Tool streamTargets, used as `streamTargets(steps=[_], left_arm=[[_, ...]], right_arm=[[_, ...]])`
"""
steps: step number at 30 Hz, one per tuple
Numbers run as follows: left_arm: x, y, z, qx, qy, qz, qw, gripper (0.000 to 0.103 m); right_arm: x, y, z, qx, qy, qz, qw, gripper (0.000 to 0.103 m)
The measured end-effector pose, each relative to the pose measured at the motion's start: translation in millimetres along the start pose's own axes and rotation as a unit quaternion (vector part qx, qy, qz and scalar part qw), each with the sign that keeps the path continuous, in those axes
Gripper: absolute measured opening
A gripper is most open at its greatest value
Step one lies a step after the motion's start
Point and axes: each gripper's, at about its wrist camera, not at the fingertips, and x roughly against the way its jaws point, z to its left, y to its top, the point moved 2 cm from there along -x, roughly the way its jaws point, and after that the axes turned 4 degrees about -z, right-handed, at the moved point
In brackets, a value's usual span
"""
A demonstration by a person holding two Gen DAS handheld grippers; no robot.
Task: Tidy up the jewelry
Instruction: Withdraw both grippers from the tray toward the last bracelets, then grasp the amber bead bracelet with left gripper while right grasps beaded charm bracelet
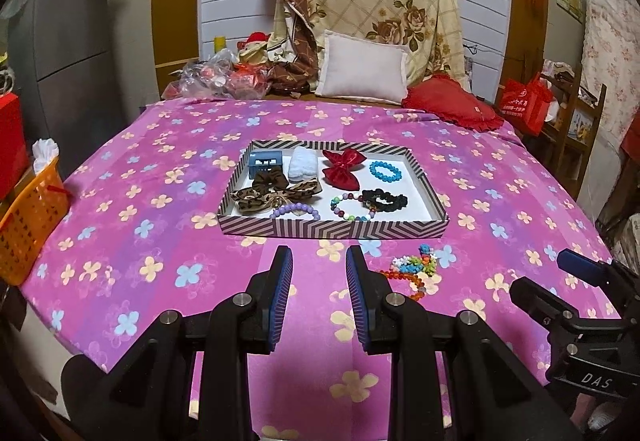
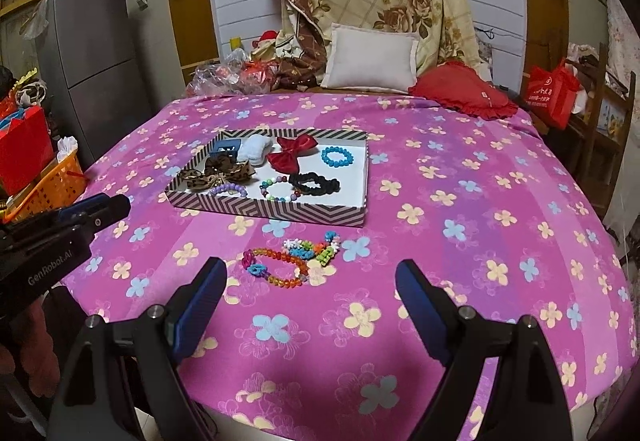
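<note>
A striped tray sits mid-table holding a red bow, a blue bead bracelet, a black scrunchie, a purple bead bracelet, leopard bows and other hair pieces. Two colourful bead bracelets lie on the pink flowered cloth in front of the tray. My left gripper is open and empty, just left of the loose bracelets. My right gripper is wide open and empty, close behind them.
An orange basket stands at the table's left edge. A white pillow, a red cushion and plastic bags lie at the back. A grey fridge stands left; a wooden shelf with a red bag stands right.
</note>
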Motion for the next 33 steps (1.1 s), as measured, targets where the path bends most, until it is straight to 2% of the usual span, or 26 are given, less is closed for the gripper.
streamTargets(steps=[9, 21, 29, 33], left_arm=[[5, -5, 1, -0.002, -0.001, -0.005, 1.0000, 0.024], [-28, -6, 6, 0.003, 0.000, 0.011, 0.9999, 0.024], [-71, -10, 17, 0.017, -0.021, 0.058, 0.9979, 0.024], [-94, -18, 21, 0.031, -0.033, 0.091, 0.9948, 0.024]], right_arm=[[5, 0, 4, 0.007, -0.001, 0.000, 1.000, 0.089], [-19, -4, -5, -0.006, 0.009, 0.012, 1.000, 0.089], [-58, -3, -29, -0.010, 0.007, 0.024, 1.000, 0.086], [-86, -4, -33, -0.007, 0.023, 0.044, 0.999, 0.075]])
